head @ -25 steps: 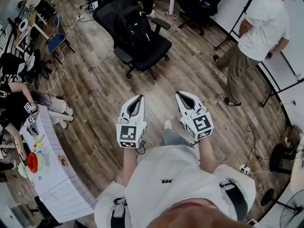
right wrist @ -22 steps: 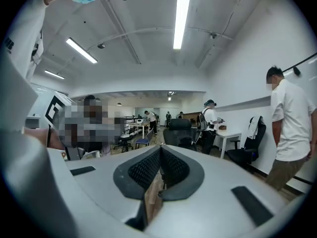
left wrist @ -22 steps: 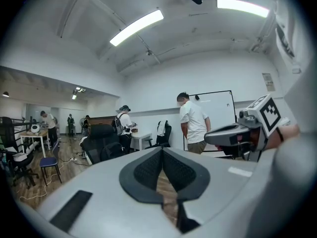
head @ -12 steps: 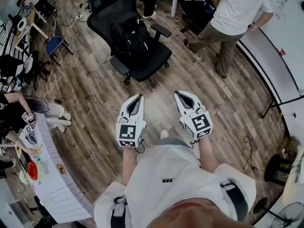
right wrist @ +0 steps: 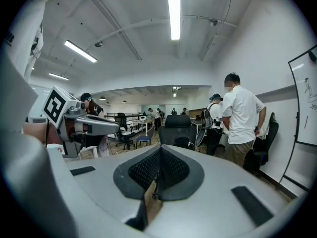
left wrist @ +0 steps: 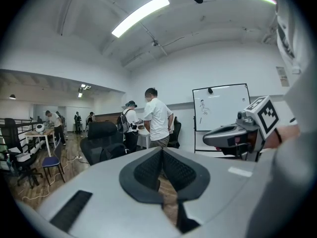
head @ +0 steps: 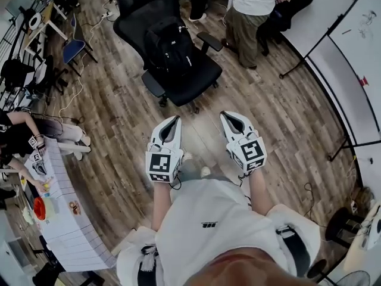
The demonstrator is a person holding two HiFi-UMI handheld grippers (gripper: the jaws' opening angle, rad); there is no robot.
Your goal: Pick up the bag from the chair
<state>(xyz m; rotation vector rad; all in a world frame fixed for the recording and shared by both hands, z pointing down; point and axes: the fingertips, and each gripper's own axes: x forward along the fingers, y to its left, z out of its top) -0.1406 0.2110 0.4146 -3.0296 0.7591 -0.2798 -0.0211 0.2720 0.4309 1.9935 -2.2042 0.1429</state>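
A black backpack (head: pixel 171 45) stands upright on the seat of a black office chair (head: pixel 191 79) ahead of me on the wooden floor. In the left gripper view the chair (left wrist: pixel 101 140) shows ahead to the left, with the bag (left wrist: pixel 113 151) on it. The right gripper view has the chair (right wrist: pixel 177 129) straight ahead with the bag (right wrist: pixel 181 143) on its seat. My left gripper (head: pixel 176 119) and right gripper (head: pixel 223 115) are held side by side, level, short of the chair. Both are shut and hold nothing.
A person in a white shirt (head: pixel 256 8) stands just right of the chair, beside another black chair (head: pixel 292 5). A white table (head: pixel 68 219) with small items lies at the lower left. A blue chair (head: pixel 74 46) and cables sit at upper left. A whiteboard stand (head: pixel 333 37) is at right.
I have moved forward toward the chair, which now sits closer to both grippers. The person in the white shirt has walked from the right side to just beside the chair.
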